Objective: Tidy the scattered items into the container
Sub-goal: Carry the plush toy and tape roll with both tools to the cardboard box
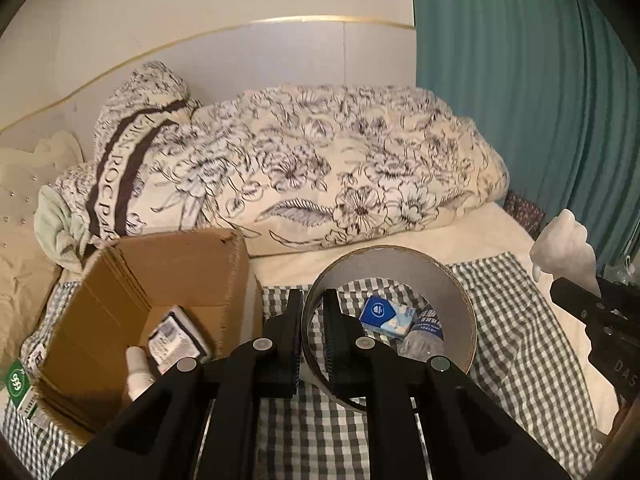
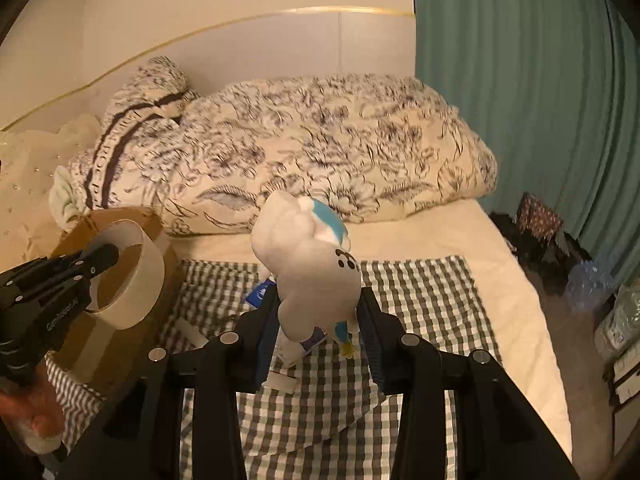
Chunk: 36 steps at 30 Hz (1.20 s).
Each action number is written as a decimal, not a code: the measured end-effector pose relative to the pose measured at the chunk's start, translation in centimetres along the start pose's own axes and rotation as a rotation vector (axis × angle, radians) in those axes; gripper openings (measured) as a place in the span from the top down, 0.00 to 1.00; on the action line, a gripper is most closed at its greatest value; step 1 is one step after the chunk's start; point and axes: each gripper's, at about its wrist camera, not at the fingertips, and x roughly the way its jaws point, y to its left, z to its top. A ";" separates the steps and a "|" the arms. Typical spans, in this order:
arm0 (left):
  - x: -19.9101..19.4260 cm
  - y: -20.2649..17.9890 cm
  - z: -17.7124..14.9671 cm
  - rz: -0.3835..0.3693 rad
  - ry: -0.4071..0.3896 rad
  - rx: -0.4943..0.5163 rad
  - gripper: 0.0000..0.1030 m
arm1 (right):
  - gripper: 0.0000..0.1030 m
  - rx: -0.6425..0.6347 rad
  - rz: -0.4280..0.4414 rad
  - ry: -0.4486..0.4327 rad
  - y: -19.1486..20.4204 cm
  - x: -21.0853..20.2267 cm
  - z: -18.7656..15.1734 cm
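A bed (image 1: 460,236) with a cream sheet fills the scene, a checked cloth (image 1: 512,320) spread over its near half, a rumpled floral duvet (image 1: 320,168) heaped against the pale headboard (image 1: 280,48), and a teal curtain (image 1: 520,80) hanging at the right.

At the far left of the left wrist view a green-and-white packet (image 1: 18,390) lies just beside an open cardboard box (image 1: 132,280), which sits on the cloth and already holds a white bottle (image 1: 138,372) and a printed pouch (image 1: 176,338). Right of the box, the left hand-held gripper (image 1: 312,336) is clamped on the wall of a roll of tape (image 1: 400,276), lifted clear of the cloth. Through the ring a blue tissue pack (image 1: 386,316) and a clear water bottle (image 1: 424,332) lie on the cloth.

Further right, the right hand-held gripper (image 2: 316,336) is part-closed on a white plush toy (image 2: 308,268) with blue markings, held above the cloth; beneath it the tissue pack and small white items are partly hidden. On the floor by the curtain sits dark clutter (image 2: 536,232).
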 end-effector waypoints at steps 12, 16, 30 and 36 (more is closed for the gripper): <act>-6.8 2.8 0.4 0.008 -0.089 -0.023 0.90 | 0.63 0.004 0.037 -0.077 2.6 -6.6 0.8; -8.3 3.5 0.3 0.008 -0.102 -0.027 0.90 | 0.63 0.002 0.060 -0.099 3.6 -8.3 1.0; -11.3 6.8 0.1 0.043 -0.128 -0.037 0.90 | 0.63 -0.017 0.130 -0.138 7.0 -10.2 2.6; -11.5 9.4 0.0 0.079 -0.126 -0.046 0.90 | 0.63 -0.047 0.179 -0.144 10.1 -9.8 3.6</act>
